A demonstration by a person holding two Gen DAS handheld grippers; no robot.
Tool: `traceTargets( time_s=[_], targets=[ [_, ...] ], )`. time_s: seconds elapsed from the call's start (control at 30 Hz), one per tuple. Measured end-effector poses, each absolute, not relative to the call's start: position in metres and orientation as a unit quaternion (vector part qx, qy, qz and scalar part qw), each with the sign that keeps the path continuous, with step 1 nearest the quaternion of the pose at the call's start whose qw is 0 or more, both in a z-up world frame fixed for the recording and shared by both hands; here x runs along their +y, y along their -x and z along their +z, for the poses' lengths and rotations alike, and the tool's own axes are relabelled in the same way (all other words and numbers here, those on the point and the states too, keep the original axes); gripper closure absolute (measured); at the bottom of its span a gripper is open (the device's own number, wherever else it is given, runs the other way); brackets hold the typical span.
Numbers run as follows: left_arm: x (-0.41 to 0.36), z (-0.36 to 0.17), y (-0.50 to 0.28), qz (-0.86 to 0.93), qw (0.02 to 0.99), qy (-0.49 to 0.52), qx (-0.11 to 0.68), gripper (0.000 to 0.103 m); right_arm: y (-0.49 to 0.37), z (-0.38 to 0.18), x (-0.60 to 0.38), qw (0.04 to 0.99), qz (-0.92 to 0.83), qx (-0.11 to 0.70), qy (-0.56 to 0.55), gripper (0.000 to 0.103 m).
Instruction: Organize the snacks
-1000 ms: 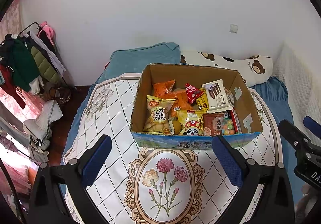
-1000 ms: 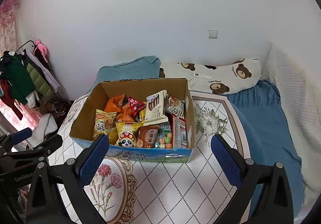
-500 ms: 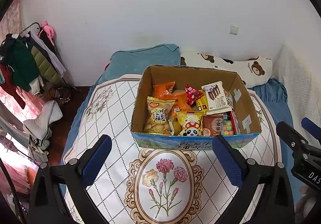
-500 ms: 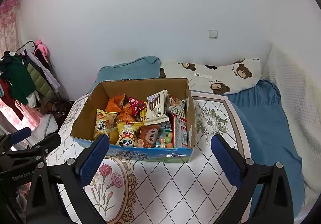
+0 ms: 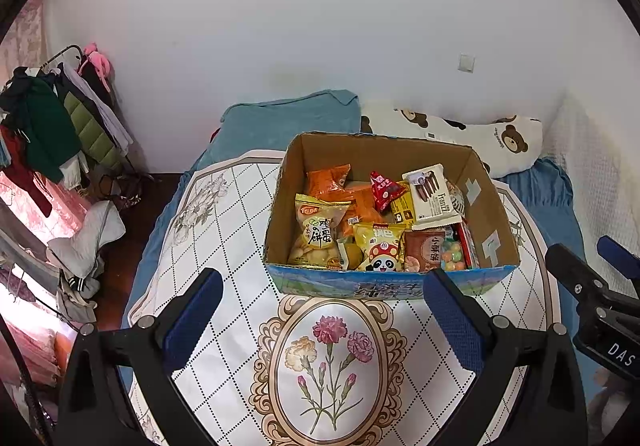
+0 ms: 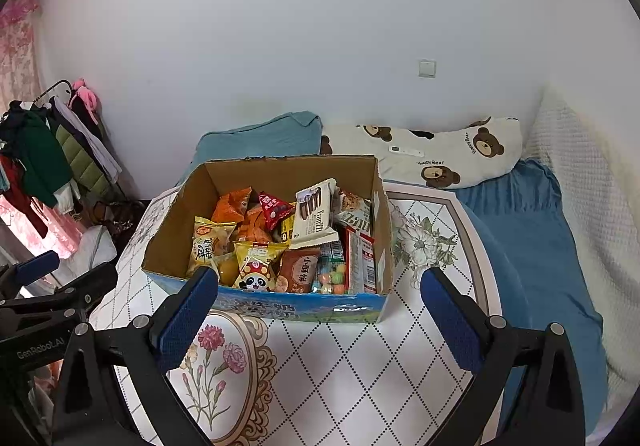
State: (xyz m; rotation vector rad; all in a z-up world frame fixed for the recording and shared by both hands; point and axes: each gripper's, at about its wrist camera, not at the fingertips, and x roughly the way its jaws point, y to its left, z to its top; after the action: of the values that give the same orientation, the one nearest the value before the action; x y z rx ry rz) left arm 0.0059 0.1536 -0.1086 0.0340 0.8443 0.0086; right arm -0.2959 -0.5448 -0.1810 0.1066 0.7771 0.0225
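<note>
We read "Franzzi" on the white wafer pack (image 5: 430,193) lying atop the snacks in one open box (image 5: 496,234), and "Happy Bear" on the pillow (image 6: 448,154). The box sits on the floral cloth (image 5: 224,230), just beyond both pairs of blue pads. Our left gripper (image 5: 320,310) and right gripper (image 6: 318,306) gape wide, holding nothing, apart from the box

The cardboard box (image 5: 390,282) is seen slightly lower in the left wrist view than a second ago, while in the right wrist view it (image 6: 264,302) is shifted slightly up and right.
</note>
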Motion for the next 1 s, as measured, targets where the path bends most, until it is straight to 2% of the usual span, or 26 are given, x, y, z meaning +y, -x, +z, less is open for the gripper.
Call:
traceTargets(
  time_s=[1.0],
  targets=[
    [0.1539, -0.1018, -0.0016, 0.006, 0.913, -0.014, 0.408, 0.000, 0.2965, -0.1815, -0.5448, 0.924, 0.012, 0.378, -0.051, 0.000]
  ],
)
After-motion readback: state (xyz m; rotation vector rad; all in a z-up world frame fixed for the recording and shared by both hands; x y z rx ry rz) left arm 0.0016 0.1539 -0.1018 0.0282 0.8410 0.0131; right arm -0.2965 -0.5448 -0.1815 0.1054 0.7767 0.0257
